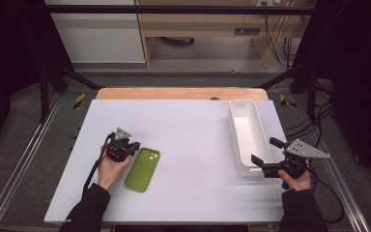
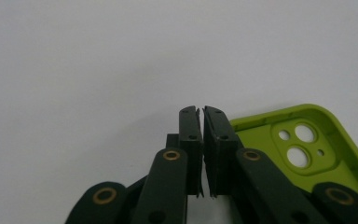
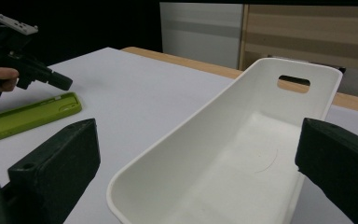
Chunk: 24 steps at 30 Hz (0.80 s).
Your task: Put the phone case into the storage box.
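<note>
High view: green phone case (image 1: 143, 169) flat on bench (image 1: 188, 130), left hand-held gripper (image 1: 131, 146) just beside its left edge.
Left gripper view: jaws pressed together, empty.
Right gripper view: right hand-held gripper (image 3: 196, 172) spread wide, straddling white bin (image 3: 242, 154) near end.

The high view looks forward and down over the whole table (image 1: 183, 193) from its near side. The left gripper view sits low and close, facing the green phone case (image 2: 303, 144). The right gripper view looks along the white bin (image 3: 223, 154), leftward; all 3 views share the case.
</note>
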Available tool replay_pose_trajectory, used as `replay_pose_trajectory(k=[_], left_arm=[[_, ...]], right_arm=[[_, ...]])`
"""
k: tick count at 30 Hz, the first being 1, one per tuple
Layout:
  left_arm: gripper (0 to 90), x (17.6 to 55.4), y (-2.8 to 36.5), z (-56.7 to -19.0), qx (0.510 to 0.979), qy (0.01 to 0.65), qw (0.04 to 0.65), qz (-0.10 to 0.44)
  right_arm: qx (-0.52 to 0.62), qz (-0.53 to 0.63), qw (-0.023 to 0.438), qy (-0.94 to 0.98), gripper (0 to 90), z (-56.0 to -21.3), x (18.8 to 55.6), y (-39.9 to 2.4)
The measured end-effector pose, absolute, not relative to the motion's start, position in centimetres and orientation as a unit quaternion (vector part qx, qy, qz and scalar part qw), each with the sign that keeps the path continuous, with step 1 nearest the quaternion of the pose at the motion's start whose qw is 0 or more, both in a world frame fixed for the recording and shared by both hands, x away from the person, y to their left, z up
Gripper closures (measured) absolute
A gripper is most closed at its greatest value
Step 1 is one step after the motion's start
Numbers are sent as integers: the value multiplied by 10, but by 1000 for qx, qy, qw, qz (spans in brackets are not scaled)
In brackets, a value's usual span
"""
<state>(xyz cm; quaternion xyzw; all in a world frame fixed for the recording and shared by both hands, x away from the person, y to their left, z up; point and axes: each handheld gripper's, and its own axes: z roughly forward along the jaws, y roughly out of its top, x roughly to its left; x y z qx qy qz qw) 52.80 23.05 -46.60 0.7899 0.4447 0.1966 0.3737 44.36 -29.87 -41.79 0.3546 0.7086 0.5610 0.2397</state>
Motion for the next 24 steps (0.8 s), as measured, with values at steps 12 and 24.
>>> replay_pose_trajectory(k=[12,24], left_arm=[[551,498,245,-420,772,417,435,204],[103,480,217,-397,780,400,432,212]], right_arm=[[354,562,243,707,5,-417,443,-299],[353,563,243,707,5,-416,442,-299]])
